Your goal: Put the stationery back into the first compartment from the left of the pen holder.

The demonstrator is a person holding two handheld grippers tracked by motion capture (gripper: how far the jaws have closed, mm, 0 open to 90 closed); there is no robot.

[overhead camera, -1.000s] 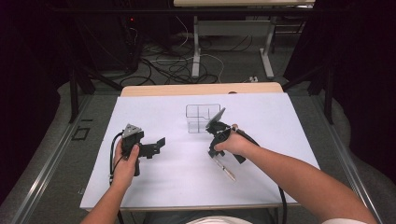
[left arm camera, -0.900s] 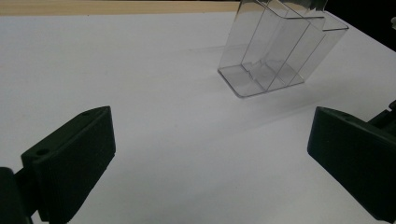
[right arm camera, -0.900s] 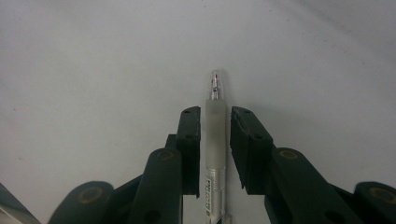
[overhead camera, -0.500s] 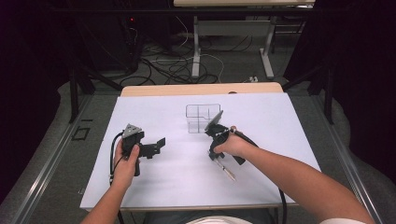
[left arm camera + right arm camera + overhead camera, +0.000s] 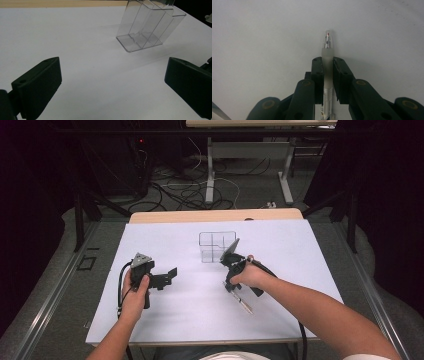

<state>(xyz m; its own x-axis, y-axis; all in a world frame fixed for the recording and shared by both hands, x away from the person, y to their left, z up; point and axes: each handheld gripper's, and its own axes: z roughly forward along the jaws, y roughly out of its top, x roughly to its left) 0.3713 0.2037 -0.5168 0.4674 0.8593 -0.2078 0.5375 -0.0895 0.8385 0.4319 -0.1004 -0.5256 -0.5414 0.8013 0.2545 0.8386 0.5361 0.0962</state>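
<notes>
Clear pen (image 5: 327,75) clamped lengthwise in right gripper (image 5: 328,72), low over white table (image 5: 190,310). Left gripper (image 5: 112,85) idle, jaws wide. Pick step; next likely lift toward clear organizer (image 5: 216,246), tip pen upright.

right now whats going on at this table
A person works at a white-covered table with a gripper in each hand. The right gripper is shut on a clear pen, held just over the table. The left gripper rests open, holding nothing. A clear divided holder stands empty just beyond the right gripper.
</notes>
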